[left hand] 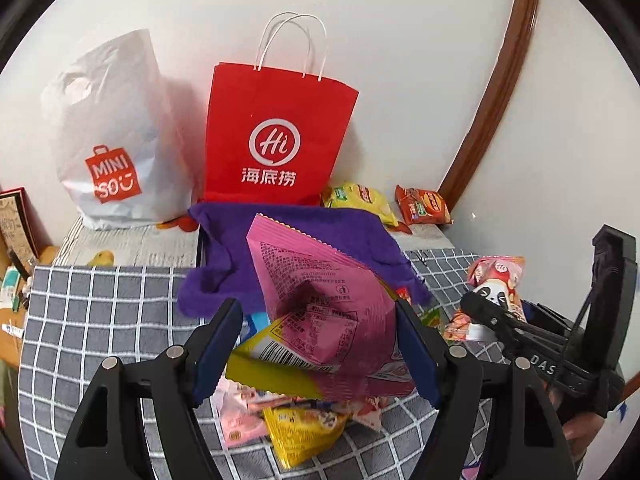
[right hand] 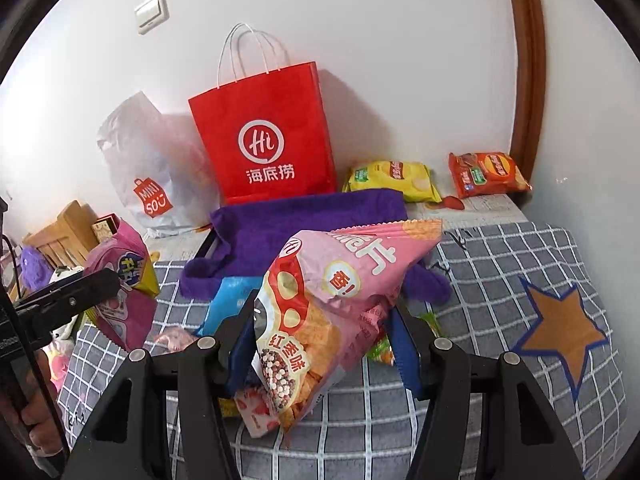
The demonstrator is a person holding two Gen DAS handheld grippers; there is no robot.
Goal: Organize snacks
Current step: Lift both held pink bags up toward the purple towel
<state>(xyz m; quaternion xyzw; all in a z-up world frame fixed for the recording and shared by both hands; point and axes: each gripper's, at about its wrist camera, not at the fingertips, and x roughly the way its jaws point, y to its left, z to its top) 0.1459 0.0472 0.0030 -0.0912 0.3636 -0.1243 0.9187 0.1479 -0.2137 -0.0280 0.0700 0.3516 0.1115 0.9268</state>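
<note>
Holding one snack packet in each tool, we are above the pile on the checked cloth. Our left tool point(left hand: 316, 344) is clenched on the magenta packet point(left hand: 320, 296), whose long axis points away from us toward the red paper bag point(left hand: 276, 136). Our right tool point(right hand: 324, 340) grasps the pink packet point(right hand: 332, 300), which leans up and to the right, its top near the purple cloth point(right hand: 296, 224).

The red paper bag stands straight ahead of both tools, against the wall, behind the purple cloth; the left tool looks slightly nearer to it, we judge. If it is the target, the packets must travel forward and up over its rim.

We count two lifted packets, two chip bags by the wall, one yellow point(right hand: 388, 174) and one orange point(right hand: 488, 174), one red paper bag and one white plastic bag point(left hand: 112, 140). Several more packets lie under the tools; their number we cannot tell.
</note>
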